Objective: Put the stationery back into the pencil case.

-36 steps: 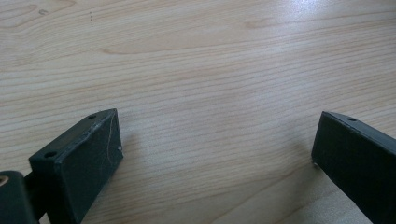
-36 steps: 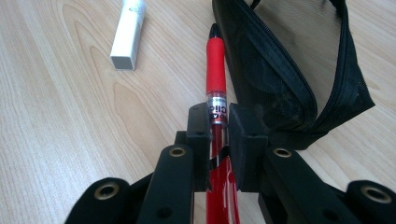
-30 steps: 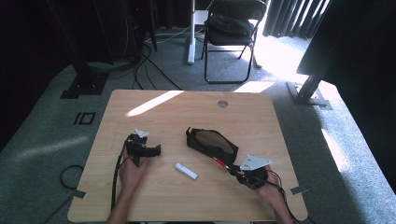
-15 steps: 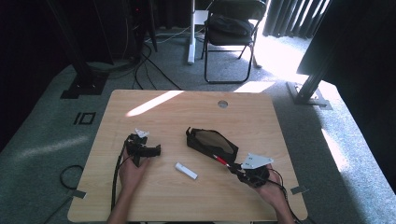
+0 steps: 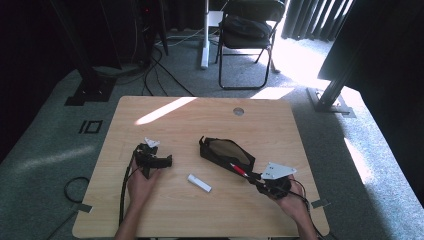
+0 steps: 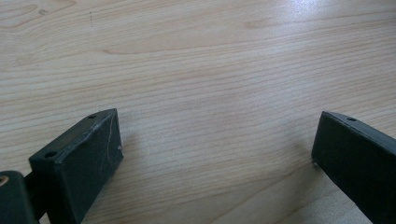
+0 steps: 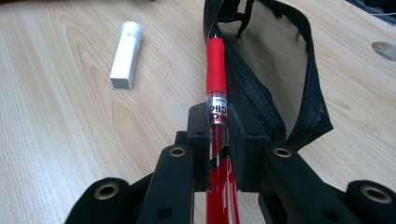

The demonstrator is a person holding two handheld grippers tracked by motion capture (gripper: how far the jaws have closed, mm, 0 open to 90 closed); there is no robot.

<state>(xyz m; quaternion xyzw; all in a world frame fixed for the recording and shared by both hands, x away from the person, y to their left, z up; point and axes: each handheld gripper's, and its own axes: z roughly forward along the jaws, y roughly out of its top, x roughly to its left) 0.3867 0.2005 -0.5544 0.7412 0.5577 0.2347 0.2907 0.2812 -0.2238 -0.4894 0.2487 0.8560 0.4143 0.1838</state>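
Observation:
My right gripper (image 7: 217,119) is shut on a red pen (image 7: 215,70) whose tip reaches over the near rim of an open black pencil case (image 7: 280,70). From above, the right gripper (image 5: 256,176) sits at the table's right front, with the pen (image 5: 237,168) pointing at the case (image 5: 227,152) lying mid-table. A white eraser-like stick (image 5: 199,182) lies on the wood between both hands; it is also at the upper left in the right gripper view (image 7: 126,53). My left gripper (image 5: 161,161) rests at the left, jaws open over bare wood (image 6: 215,154).
The wooden table (image 5: 200,115) has a round cable hole (image 5: 238,111) near its far edge. A folding chair (image 5: 247,30) and cables stand on the floor beyond the table. A sunlit streak crosses the far left of the tabletop.

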